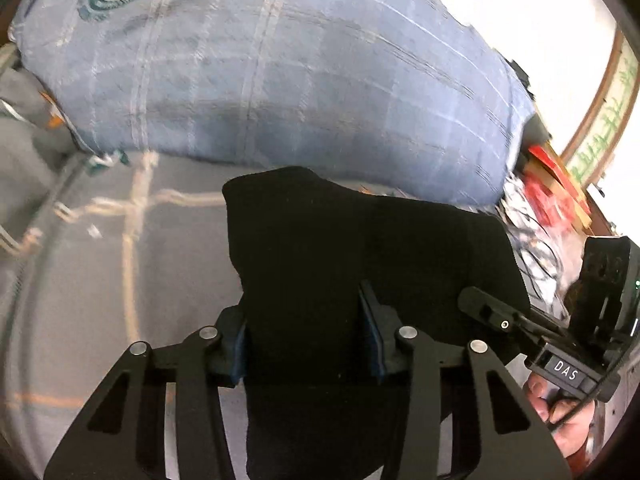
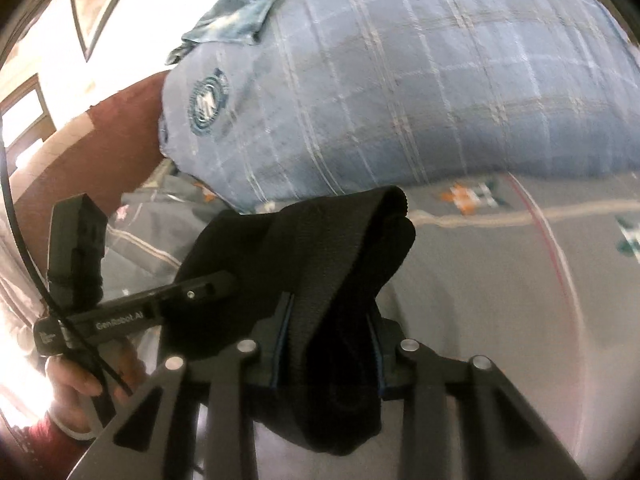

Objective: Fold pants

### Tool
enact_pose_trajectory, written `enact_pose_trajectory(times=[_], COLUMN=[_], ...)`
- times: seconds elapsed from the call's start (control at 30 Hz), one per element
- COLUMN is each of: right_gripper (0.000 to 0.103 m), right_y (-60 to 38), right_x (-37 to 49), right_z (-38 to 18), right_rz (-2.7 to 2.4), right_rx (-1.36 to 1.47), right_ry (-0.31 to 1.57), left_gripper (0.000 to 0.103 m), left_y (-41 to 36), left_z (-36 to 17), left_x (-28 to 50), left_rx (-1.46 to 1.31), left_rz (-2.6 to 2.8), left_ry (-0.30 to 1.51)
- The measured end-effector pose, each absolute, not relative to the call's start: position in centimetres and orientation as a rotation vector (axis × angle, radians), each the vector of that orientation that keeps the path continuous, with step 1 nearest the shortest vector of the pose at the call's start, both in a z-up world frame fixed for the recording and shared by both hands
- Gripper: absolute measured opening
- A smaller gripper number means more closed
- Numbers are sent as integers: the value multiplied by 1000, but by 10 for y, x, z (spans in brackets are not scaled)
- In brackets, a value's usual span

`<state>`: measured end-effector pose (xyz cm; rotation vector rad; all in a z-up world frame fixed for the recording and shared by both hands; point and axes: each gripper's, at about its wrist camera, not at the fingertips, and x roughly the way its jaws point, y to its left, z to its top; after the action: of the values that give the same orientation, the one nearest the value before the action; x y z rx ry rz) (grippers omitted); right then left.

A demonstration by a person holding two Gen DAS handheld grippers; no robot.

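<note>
Bed (image 1: 100,280) below; I see left gripper (image 1: 308,340) and right gripper (image 2: 332,340) jaws clamped on black pants (image 1: 360,240), lifted. Mid-fold; next, carry edge over, lay flat.

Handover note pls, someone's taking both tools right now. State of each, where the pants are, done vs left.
Left tool: shut on the black pants, cloth bunched between its fingers.
Right tool: shut on the same pants, gripping a ribbed band that looks like the waistband.
Pants: hang between both tools above the grey patterned bedspread, in front of the blue plaid pillow.
Done: both grips taken, cloth lifted.
Left: no neat fold visible yet. Probably lay the pants flat, fold, then release.
</note>
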<state>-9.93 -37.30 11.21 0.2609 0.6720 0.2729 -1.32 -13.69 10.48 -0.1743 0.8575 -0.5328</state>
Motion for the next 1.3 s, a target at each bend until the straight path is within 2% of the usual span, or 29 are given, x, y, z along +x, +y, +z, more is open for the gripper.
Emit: enact_pose_trajectory(times=[0.13, 0.2, 0.23, 0.27, 0.3, 0.33, 0.37, 0.5, 0.67, 0.83, 1.0, 1.23, 1.3], right_gripper=[33, 36, 41, 47, 53, 62, 66, 66, 54, 50, 52, 53, 60], right_y=[-351, -343, -337, -334, -332, -333, -334, -341, -338, -311, -315, -309, -307], right_x=[-52, -33, -20, -12, -8, -10, -13, -27, -45, -37, -50, -84, -93], right_z=[103, 89, 73, 61, 52, 46, 48, 65, 89, 68, 76, 116, 122], right_rz=[298, 296, 273, 238, 207, 175, 167, 131, 227, 237, 233, 224, 205], right_rx=[269, 250, 224, 198, 170, 144, 141, 127, 170, 98, 128, 123, 113], right_ry=[700, 735, 774, 811, 834, 804, 786, 766, 709, 789, 770, 630, 596], left_gripper=[45, 49, 53, 68, 75, 86, 88, 88, 88, 88, 88, 88, 88], left_y=[-118, -110, -106, -101, -96, -91, -86, -89, -97, -94, -93, -97, -96], left_z=[95, 74, 62, 48, 39, 35, 33, 37, 49, 56, 73, 97, 102], left_x=[19, 37, 44, 51, 54, 55, 54, 49, 36, 27, 9, -26, -33], left_rx=[-171, -170, -173, -176, -193, -218, -242, -197, -99, -97, -72, -44, -44], left_rz=[-461, -419, -395, -372, -357, -351, -350, -326, -275, -249, -223, -212, -203], left_ry=[882, 938, 966, 999, 1010, 1006, 1001, 976, 927, 922, 874, 787, 765])
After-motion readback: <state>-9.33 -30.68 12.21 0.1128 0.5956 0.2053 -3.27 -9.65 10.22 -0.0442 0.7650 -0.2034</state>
